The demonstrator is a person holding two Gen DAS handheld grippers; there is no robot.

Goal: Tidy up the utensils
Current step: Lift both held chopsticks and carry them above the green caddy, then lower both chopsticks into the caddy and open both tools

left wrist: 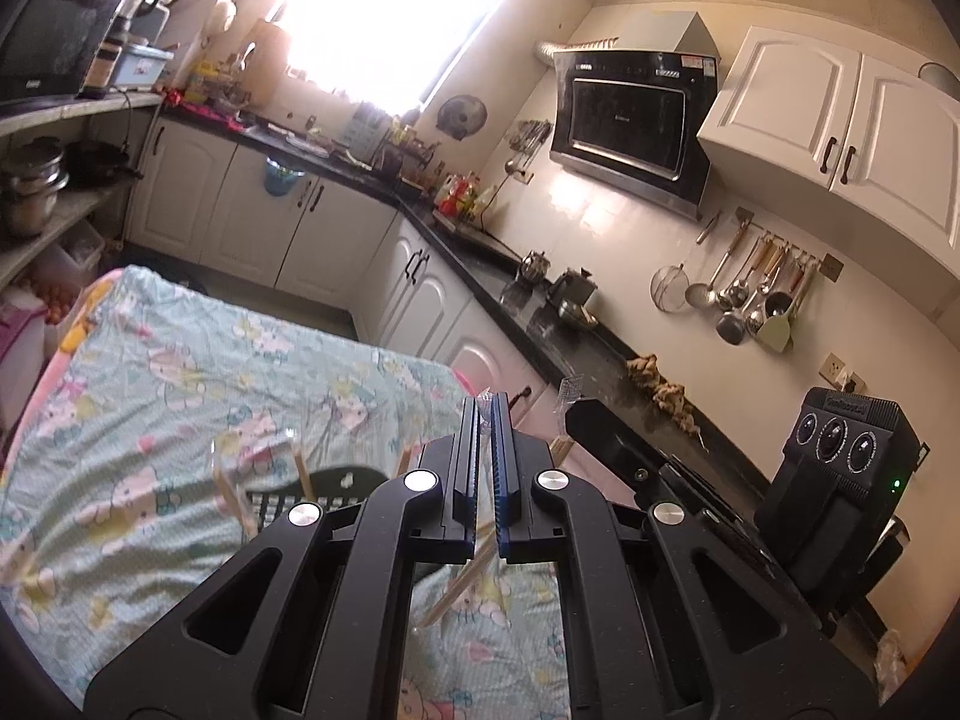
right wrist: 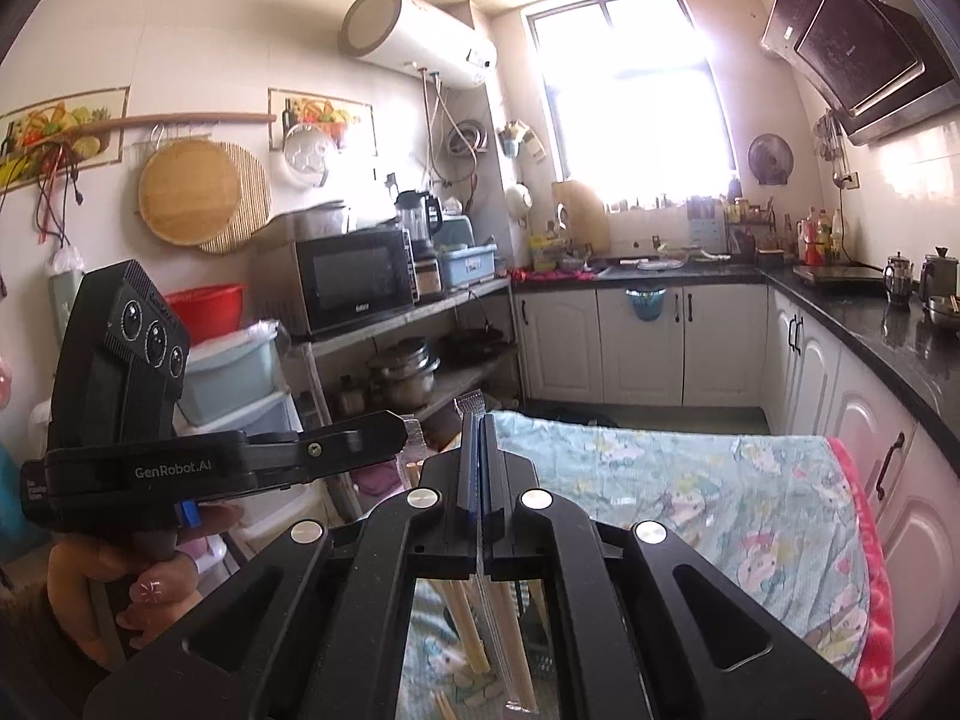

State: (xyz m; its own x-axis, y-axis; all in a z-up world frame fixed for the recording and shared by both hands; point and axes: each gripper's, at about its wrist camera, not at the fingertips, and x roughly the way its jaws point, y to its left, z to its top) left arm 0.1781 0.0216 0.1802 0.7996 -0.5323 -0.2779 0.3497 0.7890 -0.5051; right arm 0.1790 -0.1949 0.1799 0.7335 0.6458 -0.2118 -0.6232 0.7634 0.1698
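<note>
Left gripper [left wrist: 485, 405] and right gripper [right wrist: 480, 423] both pinching clear plastic wrapper [right wrist: 510, 648], jaws closed on its top edge. Chopsticks [right wrist: 465, 630] hanging inside wrapper, below jaws, above patterned cloth [left wrist: 180, 372]. Black basket [left wrist: 324, 495] sitting beneath left jaws. Advice: keeping grips firm, pulling apart evenly so sticks are dropping into basket.

Open air ahead of both claws at 12 o'clock, over the cloth-covered surface [right wrist: 690, 480], which lies bare toward its far edge. Right claw [right wrist: 478, 438]: the left claw [right wrist: 354, 441] and the hand [right wrist: 114, 594] gripping it crowd 9 o'clock; cabinets [right wrist: 852, 420] wall off 3 o'clock. Left claw view: black basket [left wrist: 324, 489] and chopsticks [left wrist: 231, 492] block 10 o'clock; the right claw [left wrist: 585, 414] blocks 2 o'clock.
</note>
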